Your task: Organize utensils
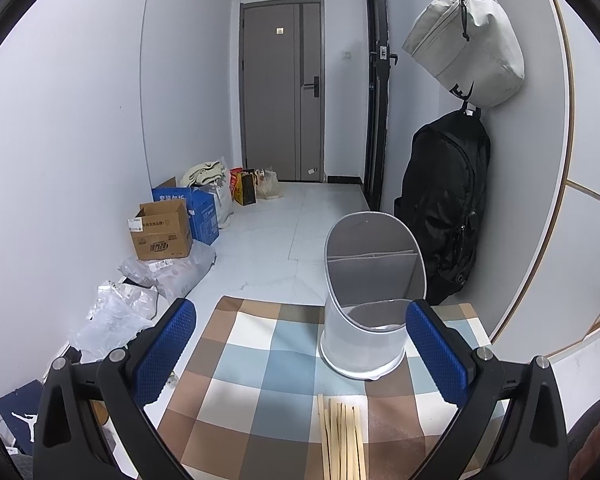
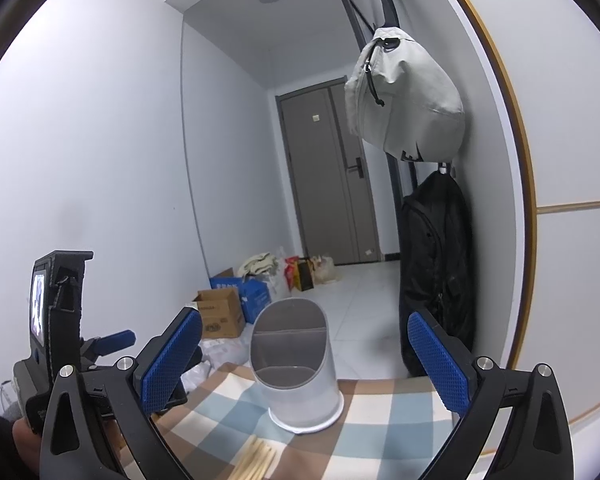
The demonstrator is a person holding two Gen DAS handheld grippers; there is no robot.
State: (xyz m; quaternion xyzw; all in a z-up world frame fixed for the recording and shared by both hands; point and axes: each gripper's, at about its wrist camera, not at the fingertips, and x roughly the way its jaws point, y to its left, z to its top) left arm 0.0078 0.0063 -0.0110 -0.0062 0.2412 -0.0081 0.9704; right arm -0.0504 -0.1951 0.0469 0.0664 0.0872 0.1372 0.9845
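Chopsticks (image 1: 342, 436) lie bundled on the checkered cloth (image 1: 256, 360) just short of the holder (image 1: 370, 300), long axis pointing toward it. Left gripper (image 1: 300, 354) hangs wide and empty nearest them; right gripper (image 2: 306, 360), equally wide, sits higher.

- A tablecloth (image 1: 260, 360) checked in brown, blue and white is seen.
- Blue dimpled pads (image 1: 436, 344) are borne on black grippers.
- A holder (image 1: 364, 320) is coloured grey and white.

Right gripper (image 2: 304, 364) open, empty; utensil holder (image 2: 296, 364) upright on checked cloth (image 2: 384, 412); chopsticks (image 2: 258, 460) nearer.
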